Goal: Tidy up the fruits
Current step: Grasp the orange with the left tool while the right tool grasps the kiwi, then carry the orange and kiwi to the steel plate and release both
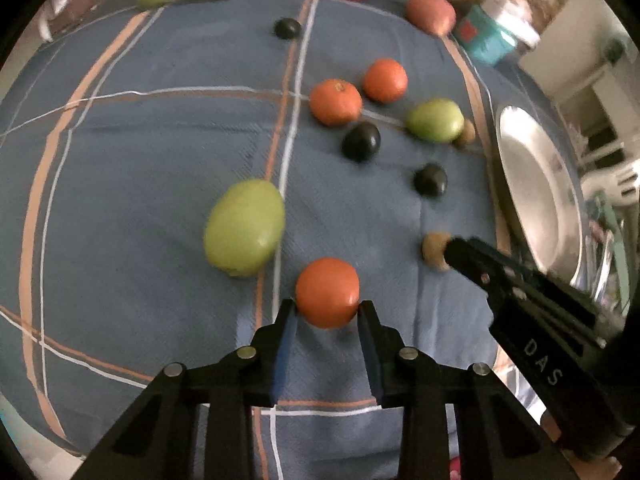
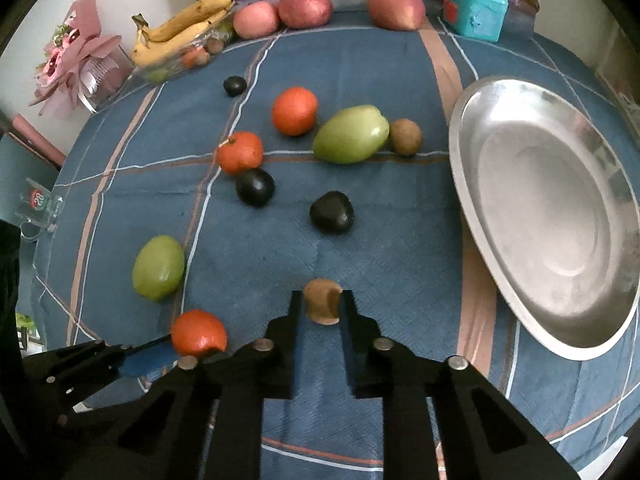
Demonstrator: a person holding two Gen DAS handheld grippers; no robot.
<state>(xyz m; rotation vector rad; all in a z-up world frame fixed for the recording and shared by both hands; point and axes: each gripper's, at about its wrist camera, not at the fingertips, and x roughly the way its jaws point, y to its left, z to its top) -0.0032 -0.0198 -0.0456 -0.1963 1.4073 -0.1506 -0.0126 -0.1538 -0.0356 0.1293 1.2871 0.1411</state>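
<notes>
Two tools at work over a blue plaid cloth (image 2: 400, 208) on the desk: left tool (image 1: 327, 312) closed around an orange (image 1: 327, 292), both pads touching its sides; right tool (image 2: 322, 304) clamped on a small brown kiwi (image 2: 322, 300). Beyond, scattered on the cloth, green mangoes (image 2: 351, 134), more oranges (image 2: 295, 111), dark plums (image 2: 332, 212) and a second kiwi (image 2: 405, 136). To the right, a bare steel dish (image 2: 480, 128). At the far edge, red apples (image 2: 305, 8), a clear tray of bananas (image 2: 180, 36), a teal box (image 2: 474, 14) and a pink bouquet (image 2: 76, 60) against the wall.
</notes>
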